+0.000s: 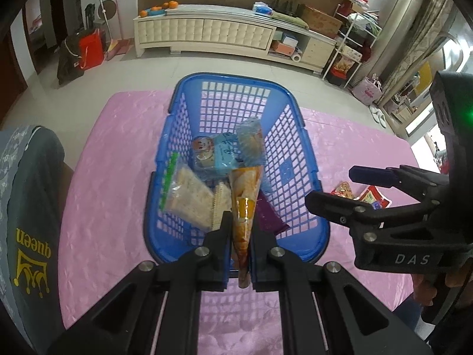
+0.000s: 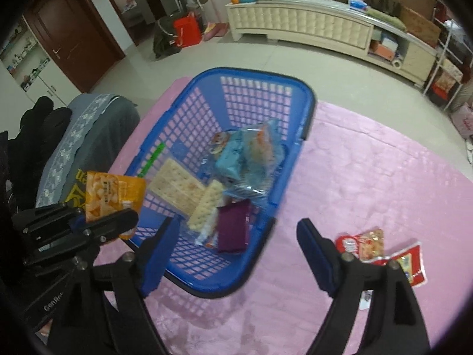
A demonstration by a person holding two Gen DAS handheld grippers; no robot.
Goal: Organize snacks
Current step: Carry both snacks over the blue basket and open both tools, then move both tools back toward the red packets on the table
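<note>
The left gripper (image 1: 240, 230) is clamped edge-on around an orange snack packet (image 1: 244, 207), its pads pressed flat on both faces, and it holds the packet just above the near end of the blue basket (image 1: 165, 136). From the right wrist view the same packet (image 2: 113, 198) hangs over the basket's left near corner rather than its middle. The right gripper (image 2: 230, 245) stands wide with nothing between its fingers (image 2: 159, 251), poised over the basket's near rim. The step in hand appears to be dropping the orange packet into the basket, and to do it well the left hand should carry the packet further in over the open floor before letting go, so it does not catch on the rim and tip out onto the pink cloth (image 1: 112, 153). A low release would help it lie flat on the cracker packs (image 1: 189, 201) and beside the purple packet (image 1: 267, 216) rather than stand on end. The blue wrapped snacks (image 1: 224, 151) already fill the far part, so the near left looks like the freest spot. The empty right gripper seems best sent to the two red packets (image 2: 381, 251) lying on the cloth to the right, well apart from the basket, approaching low with the fingers straddling one packet's edge.
</note>
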